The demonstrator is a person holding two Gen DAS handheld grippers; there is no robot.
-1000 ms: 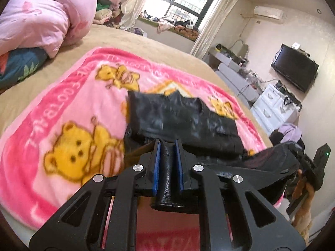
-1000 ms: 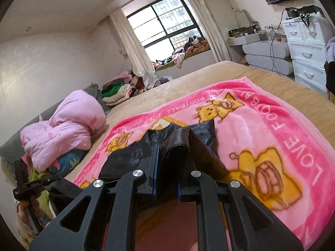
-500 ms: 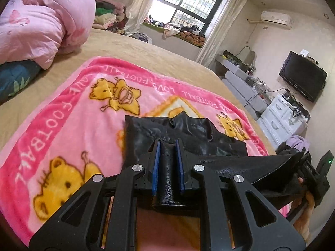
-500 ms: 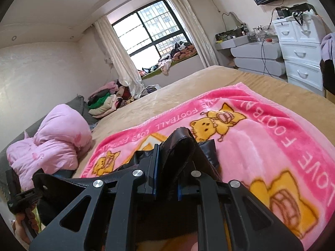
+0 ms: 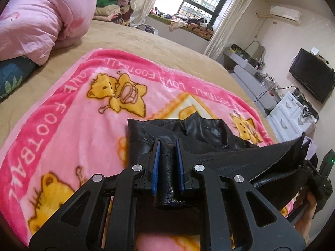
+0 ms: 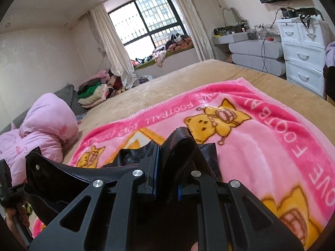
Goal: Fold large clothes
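Gripping a fold of black leather-look garment (image 5: 201,131), the left gripper (image 5: 168,144) fills the foreground of the left wrist view, its blue-padded jaws drawn narrow with the dark material pinched between them and bulging out below the pads. Beyond the fingertips, the rest of the garment lies crumpled on a pink fleece blanket printed with yellow bears (image 5: 73,121), spread over a tan bedspread (image 5: 146,41). A taut edge of the garment runs off to the right, where the other gripper holds it at the frame's edge. A pink quilted duvet (image 5: 41,14) is heaped at upper left.

From the right wrist view, the right gripper (image 6: 167,146) is likewise closed narrow on the garment (image 6: 180,146): a rounded fold rises above the fingertips and is clamped between the blue pads. The held edge stretches left across the frame, lifted off the blanket (image 6: 272,142), towards the left gripper at the far edge. A barred window (image 6: 150,18) and a white chest of drawers (image 6: 303,54) stand behind the bed.
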